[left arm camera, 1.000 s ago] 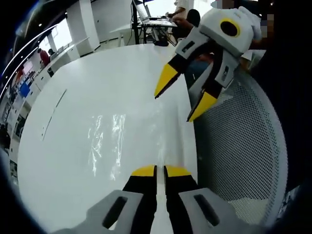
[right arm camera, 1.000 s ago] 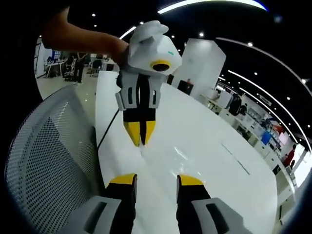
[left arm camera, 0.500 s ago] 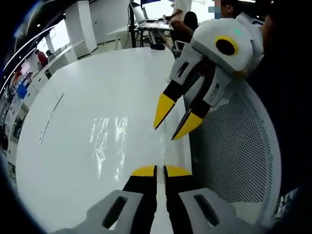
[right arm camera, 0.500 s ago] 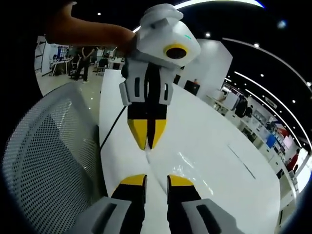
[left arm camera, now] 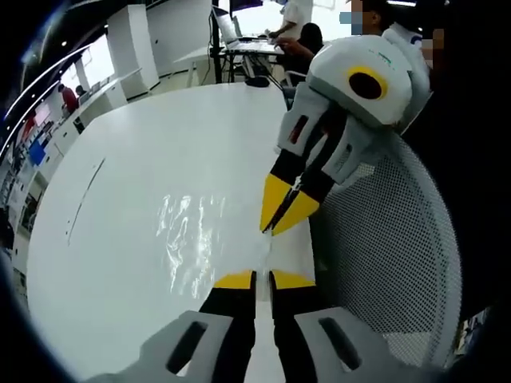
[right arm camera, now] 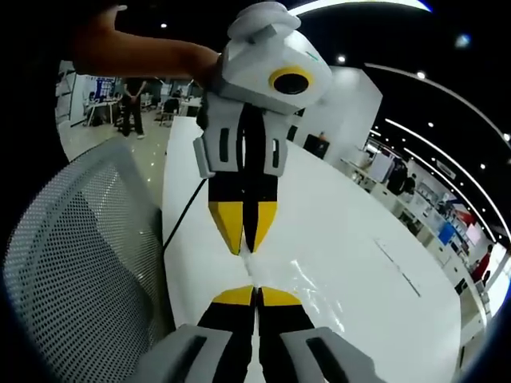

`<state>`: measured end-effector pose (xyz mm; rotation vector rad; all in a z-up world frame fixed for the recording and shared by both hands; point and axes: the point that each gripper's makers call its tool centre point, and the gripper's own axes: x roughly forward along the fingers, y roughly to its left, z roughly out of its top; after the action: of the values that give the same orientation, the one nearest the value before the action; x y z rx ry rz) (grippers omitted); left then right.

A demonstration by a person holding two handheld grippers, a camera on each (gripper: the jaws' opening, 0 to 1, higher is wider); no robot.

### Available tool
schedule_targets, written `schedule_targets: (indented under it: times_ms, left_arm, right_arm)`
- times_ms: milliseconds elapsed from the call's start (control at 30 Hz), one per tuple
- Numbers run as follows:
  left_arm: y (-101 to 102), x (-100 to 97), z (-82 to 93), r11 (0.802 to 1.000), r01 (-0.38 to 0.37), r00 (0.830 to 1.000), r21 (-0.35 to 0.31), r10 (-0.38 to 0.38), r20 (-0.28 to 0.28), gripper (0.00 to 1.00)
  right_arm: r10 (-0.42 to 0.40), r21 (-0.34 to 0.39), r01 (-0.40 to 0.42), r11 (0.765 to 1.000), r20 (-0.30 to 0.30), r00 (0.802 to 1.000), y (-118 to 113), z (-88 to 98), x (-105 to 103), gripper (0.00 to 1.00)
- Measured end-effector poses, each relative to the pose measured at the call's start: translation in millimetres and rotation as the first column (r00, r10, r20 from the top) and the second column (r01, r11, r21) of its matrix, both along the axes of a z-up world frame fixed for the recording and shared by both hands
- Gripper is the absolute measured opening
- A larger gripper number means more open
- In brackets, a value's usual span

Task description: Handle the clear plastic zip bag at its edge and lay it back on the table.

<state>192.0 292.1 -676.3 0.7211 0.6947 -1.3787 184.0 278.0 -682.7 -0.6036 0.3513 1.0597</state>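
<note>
Left gripper view: the left claw (left arm camera: 263,279) has its yellow tips pressed together on the near edge of the bag (left arm camera: 192,239), a thin strip of clear plastic pinched between them. Just beyond, the right claw (left arm camera: 281,214) comes in from the right, its tips also closed on that same edge strip, close to the left claw's tips. The rest of the bag spreads away to the left, glinting and wrinkled, over the white table (left arm camera: 120,183); whether it lies flat or is partly lifted is hard to tell. A mesh chair back (left arm camera: 391,255) stands just beside the table's edge on the right.

Right gripper view: the right claw (right arm camera: 255,296) is shut on the bag's edge, with the left claw (right arm camera: 243,236) pointing toward it, tips together, almost meeting it. The bag (right arm camera: 307,287) shows as shiny folds on the table (right arm camera: 343,231) to the right. The chair back (right arm camera: 80,263) is at the left.
</note>
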Motion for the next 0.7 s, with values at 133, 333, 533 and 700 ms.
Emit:
schedule_targets:
  times_ms: [133,333,533,700]
  left_arm:
    - [-1.1,0.7,-0.6,1.0,0.026,0.998,-0.006,-0.025,0.052,0.0]
    - [-4.4,1.3,-2.2,0.997,0.074,0.991,0.0,-0.073,0.114,0.01]
    - [-2.5,-0.3,-8.1,0.992,0.124,0.981,0.036,-0.128,0.147,0.0]
    - [-1.2,-2.3,-9.7,0.985,0.161,0.972,0.056,-0.168,0.165,0.0]
  right_arm:
    - [0.001,-0.003,-0.001,1.0,-0.002,1.0,-2.5,0.4,1.5,0.0]
    - [0.015,0.006,-0.015,1.0,-0.01,1.0,-0.6,2.2,-0.4,0.0]
    - [0.009,0.016,-0.009,1.0,-0.03,1.0,1.6,2.4,-1.9,0.0]
    - [0.014,0.011,-0.014,1.0,-0.035,0.999,2.5,1.9,-2.7,0.0]
